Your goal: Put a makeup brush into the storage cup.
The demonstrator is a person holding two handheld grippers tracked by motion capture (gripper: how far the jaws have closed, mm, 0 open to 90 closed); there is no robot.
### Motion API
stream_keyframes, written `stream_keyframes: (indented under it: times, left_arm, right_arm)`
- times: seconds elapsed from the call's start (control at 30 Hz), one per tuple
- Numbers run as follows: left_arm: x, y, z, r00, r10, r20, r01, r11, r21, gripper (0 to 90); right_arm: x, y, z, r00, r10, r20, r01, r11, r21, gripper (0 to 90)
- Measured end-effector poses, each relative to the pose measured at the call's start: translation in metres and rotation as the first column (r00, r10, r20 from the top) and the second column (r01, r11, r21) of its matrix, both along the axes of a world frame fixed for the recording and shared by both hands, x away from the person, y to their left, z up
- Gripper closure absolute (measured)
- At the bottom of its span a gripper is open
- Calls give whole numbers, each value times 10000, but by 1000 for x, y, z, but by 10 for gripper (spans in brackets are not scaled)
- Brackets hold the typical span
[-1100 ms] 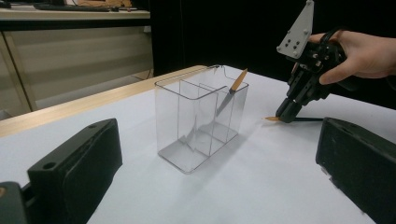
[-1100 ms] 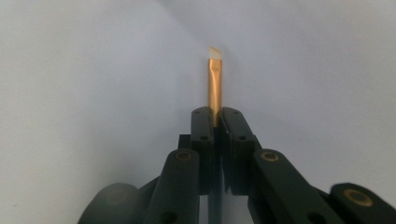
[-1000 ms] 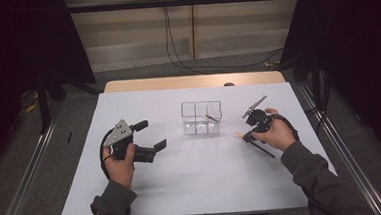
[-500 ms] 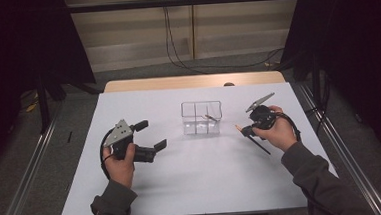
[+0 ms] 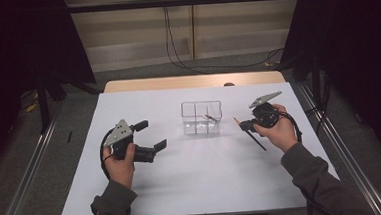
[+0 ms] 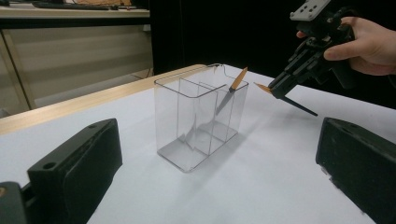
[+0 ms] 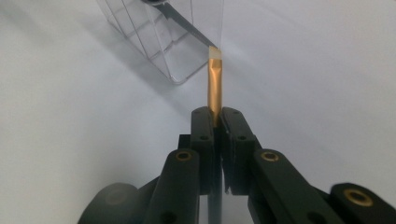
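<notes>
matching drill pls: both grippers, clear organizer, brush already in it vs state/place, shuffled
1 left gripper
2 right gripper
3 clear organizer
4 brush in the organizer

A leaning on a compartment wall, gold end up
B jaws wide apart, nothing between
C standing mid-table between the hands
D clamped on a second brush

Pairs: 1-B, 2-D, 3-C, 4-A

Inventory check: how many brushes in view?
2. One brush leans inside the clear box; the other brush is clamped in the right gripper beside it.

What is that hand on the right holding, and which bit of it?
The right gripper pinches a thin paintbrush with a copper-coloured ferrule, just behind the ferrule. The left gripper holds nothing.
</notes>
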State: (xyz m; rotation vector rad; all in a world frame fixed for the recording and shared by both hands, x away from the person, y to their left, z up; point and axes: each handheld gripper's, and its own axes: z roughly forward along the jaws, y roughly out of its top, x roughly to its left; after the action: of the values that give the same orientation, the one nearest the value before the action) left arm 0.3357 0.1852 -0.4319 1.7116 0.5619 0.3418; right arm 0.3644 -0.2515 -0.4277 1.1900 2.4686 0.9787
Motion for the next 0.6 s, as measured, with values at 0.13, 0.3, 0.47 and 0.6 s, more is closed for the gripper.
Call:
stream_keyframes:
  times: [0.13,0.3,0.47,0.6]
  left_arm:
    - [0,0,0,10000,1,8,-1,10000,7,1]
    - [0,0,0,10000,8,-7,-8,10000,-33,2]
    - [0,0,0,10000,11,-7,-11,10000,-29,1]
    - [0,0,0,10000,32,-8,-32,10000,-46,1]
  right_arm:
    - [-1,0,2,9992,-80,389,70,9996,267,847]
    - [-2,-1,5,9972,-106,741,69,9988,489,847]
    - [-3,-1,6,9959,-270,869,219,9980,595,847]
    - [-4,-2,5,9941,-263,1052,175,9963,839,847]
